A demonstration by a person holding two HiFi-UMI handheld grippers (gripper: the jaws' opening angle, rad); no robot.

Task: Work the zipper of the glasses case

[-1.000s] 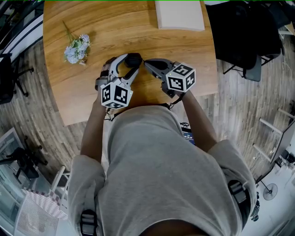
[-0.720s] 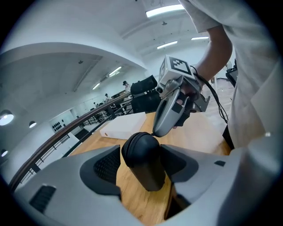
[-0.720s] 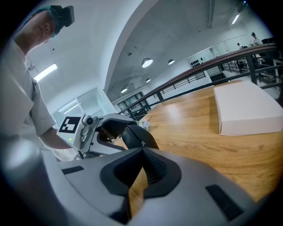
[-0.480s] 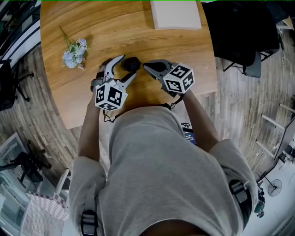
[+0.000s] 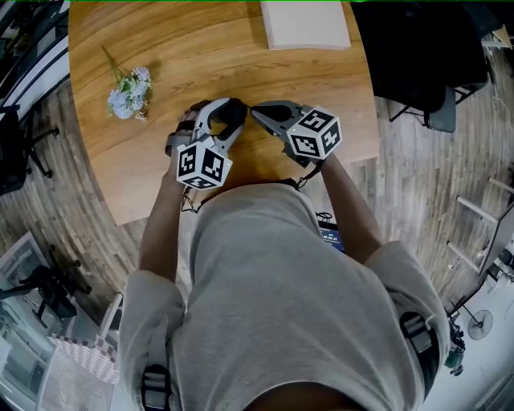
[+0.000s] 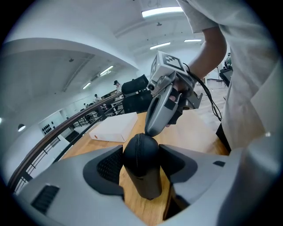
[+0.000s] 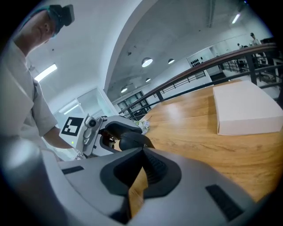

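The black glasses case [image 5: 234, 110] stands on end on the wooden table [image 5: 185, 48], close to the near edge. My left gripper [image 5: 225, 111] straddles it. In the left gripper view the case [image 6: 140, 152] fills the gap of the left gripper [image 6: 141, 165]; the jaws are closing and both pads touch its sides. The zipper seam runs over its rounded top. My right gripper [image 5: 255, 111] is shut, and its tip [image 6: 150, 131] rests against the top of the case at the seam. The zipper pull is hidden. In the right gripper view the case [image 7: 131, 141] sits just beyond the right gripper [image 7: 142, 150].
A flat white box [image 5: 305, 24] lies at the table's far edge. A small bunch of pale blue flowers [image 5: 128, 84] lies at the left. A black chair [image 5: 426, 56] stands beside the table on the right. The person's torso is right against the near edge.
Half a second ago the left jaws stood wider, off the case; now they have come back in against it. The right gripper has hardly moved.
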